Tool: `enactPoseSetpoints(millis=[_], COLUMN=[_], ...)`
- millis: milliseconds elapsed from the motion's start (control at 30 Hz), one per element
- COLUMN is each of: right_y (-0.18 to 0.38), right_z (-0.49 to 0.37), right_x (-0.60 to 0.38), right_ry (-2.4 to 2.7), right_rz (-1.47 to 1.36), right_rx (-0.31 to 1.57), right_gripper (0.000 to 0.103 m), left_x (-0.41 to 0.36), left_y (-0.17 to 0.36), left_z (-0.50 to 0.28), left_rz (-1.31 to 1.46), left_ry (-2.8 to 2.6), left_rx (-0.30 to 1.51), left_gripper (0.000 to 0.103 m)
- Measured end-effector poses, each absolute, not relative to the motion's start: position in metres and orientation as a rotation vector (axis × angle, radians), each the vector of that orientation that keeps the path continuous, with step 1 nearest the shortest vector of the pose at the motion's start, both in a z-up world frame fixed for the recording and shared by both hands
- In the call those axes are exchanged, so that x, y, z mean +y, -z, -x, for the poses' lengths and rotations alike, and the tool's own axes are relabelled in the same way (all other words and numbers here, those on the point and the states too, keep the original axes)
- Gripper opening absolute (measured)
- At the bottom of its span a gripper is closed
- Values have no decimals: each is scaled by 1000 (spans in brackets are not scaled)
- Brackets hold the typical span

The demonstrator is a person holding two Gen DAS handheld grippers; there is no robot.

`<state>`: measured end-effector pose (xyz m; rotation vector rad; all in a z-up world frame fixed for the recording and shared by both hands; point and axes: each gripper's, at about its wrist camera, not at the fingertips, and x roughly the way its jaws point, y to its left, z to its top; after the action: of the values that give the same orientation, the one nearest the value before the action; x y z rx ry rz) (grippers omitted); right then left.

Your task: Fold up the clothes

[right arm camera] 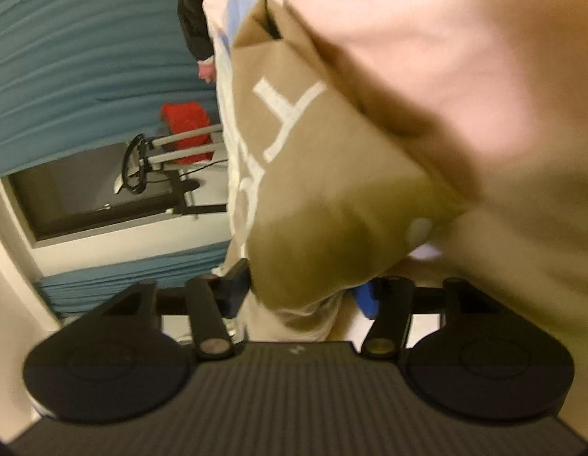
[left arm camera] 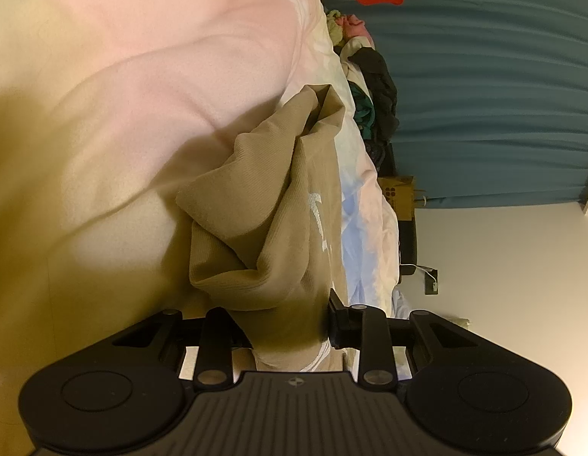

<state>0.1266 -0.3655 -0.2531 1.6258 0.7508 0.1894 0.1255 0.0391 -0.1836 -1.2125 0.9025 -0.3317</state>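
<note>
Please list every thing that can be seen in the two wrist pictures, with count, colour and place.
garment: one, tan with white letters, bunched on the bedding, between both grippers' fingers
bedding: one, pale pink and cream, under the garment
clothes pile: one heap, dark and mixed colours, far end of the bedding
curtain: one, teal, behind
cardboard box: one, brown, below the curtain
red cloth: one, on grey rails
left gripper: black, fingers on the garment
right gripper: black

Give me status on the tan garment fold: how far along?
Done: nothing looks folded; the tan garment is still bunched on the pink bedding.
In hand: fabric sits between the fingers of the left hand-held gripper and right hand-held gripper.
Left: flatten, fold; the clothes pile beyond looks untouched.
</note>
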Motion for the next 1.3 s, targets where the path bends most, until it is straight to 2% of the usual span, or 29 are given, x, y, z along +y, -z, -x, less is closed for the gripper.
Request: enactPoseSetpoints(millis=[100, 167, 233, 567, 800, 1033, 1200, 1300], right_y=[251, 244, 234, 150, 105, 34, 18, 53], right_z=[-121, -122, -121, -112, -162, -259, -308, -308], right_x=[-369, -369, -371, -415, -494, -596, -638, -649], right_ry=[-156, -158, -158, -96, -24, 12, 41, 105], right_rz=[-1605, -1561, -1513, -1462, -1437, -1227, -1097, -1043], right_rx=[735, 730, 720, 599, 552, 453, 363, 409], right_gripper=[42, 30, 27, 26, 26, 26, 26, 26], left_x=[39, 36, 35, -18, -116, -237, -299, -316], left_y=[180, 174, 167, 96, 44, 9, 8, 47], left_z=[-127, -128, -128, -158, -235, -354, -413, -421], left_rz=[1209, 1192, 1175, 1131, 1065, 1042, 953, 857], left_ry=[342, 348, 355, 448, 489, 620, 726, 709], left_rx=[909, 917, 929, 1030, 1066, 1034, 953, 957], left_gripper=[30, 30, 30, 30, 30, 30, 33, 35])
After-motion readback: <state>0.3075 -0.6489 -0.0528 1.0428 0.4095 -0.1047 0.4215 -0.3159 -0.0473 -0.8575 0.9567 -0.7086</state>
